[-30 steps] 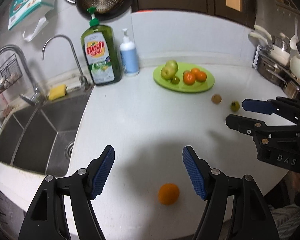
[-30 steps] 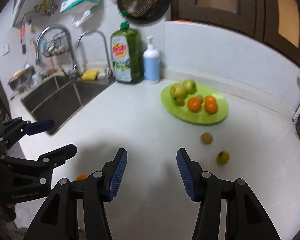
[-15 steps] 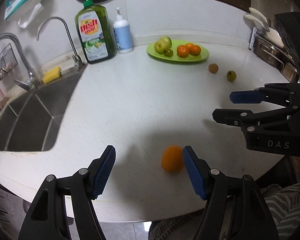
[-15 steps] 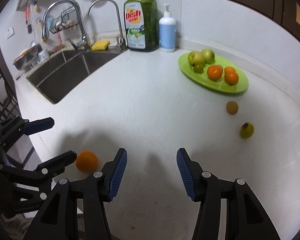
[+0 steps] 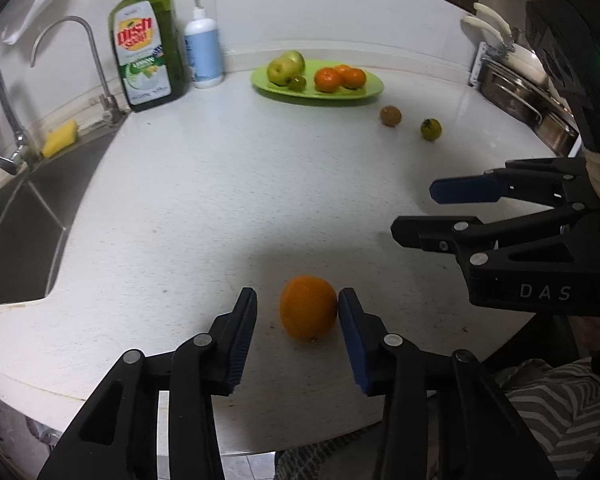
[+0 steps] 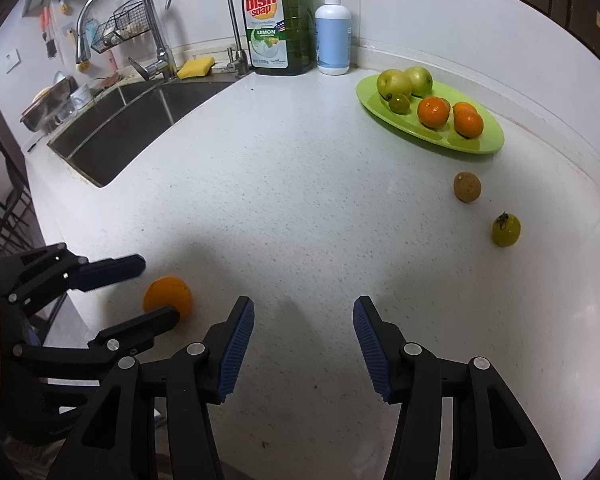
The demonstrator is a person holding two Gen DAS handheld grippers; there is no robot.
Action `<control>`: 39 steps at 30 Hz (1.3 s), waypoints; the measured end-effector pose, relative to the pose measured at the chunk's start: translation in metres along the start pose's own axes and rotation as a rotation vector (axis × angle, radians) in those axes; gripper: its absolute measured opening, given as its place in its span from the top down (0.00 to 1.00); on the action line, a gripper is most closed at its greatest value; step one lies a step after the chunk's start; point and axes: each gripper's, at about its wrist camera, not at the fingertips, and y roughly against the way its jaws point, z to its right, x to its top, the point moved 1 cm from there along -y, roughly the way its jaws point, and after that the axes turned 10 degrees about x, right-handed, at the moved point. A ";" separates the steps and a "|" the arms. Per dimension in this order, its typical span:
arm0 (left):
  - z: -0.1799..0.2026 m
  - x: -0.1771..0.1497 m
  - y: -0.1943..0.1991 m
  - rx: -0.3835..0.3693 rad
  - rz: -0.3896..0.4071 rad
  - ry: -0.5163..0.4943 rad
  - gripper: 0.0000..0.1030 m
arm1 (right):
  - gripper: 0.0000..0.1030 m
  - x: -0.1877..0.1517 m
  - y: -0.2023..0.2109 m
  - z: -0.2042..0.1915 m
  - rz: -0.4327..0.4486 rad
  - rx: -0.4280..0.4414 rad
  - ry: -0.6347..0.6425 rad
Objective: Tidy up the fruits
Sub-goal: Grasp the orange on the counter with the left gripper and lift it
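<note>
Fruit picking is starting: the left claw (image 5: 297, 316) is sitting open around the orange (image 5: 309, 308), one pad touching. Next, squeezing, then carrying it toward twelve o'clock, to the green plate (image 5: 364, 90). The right claw (image 6: 303, 334) is waiting open, empty.

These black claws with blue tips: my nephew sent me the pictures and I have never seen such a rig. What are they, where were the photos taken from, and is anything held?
They are two hand-held grippers, each carrying a wide-angle camera that looks along its own fingers. One picture comes from the left gripper, the other from the right gripper.

On the white speckled counter a green oval plate holds apples and small oranges. A small brown round fruit and a small yellow-green fruit lie loose beside it.

Nothing is gripped yet. The left gripper's open fingers straddle a loose orange fruit; one pad seems to touch it, the other stands apart. The right gripper is open and empty.
</note>
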 end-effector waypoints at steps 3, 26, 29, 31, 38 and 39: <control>0.003 -0.002 -0.006 -0.008 -0.027 -0.009 0.70 | 0.49 0.000 0.001 0.002 0.000 -0.002 -0.009; 0.005 0.048 0.000 0.014 0.047 0.029 0.70 | 0.49 0.006 0.019 0.024 0.073 -0.031 -0.062; 0.012 0.062 -0.005 0.016 0.053 0.020 0.70 | 0.49 0.008 0.025 0.036 0.095 -0.054 -0.082; 0.017 0.071 -0.009 0.013 0.051 0.014 0.70 | 0.49 0.009 0.029 0.044 0.110 -0.072 -0.093; 0.041 0.100 -0.031 -0.012 0.032 0.002 0.70 | 0.49 0.017 0.041 0.083 0.169 -0.145 -0.145; 0.044 0.103 -0.033 -0.015 0.031 0.003 0.70 | 0.49 0.018 0.042 0.089 0.175 -0.157 -0.153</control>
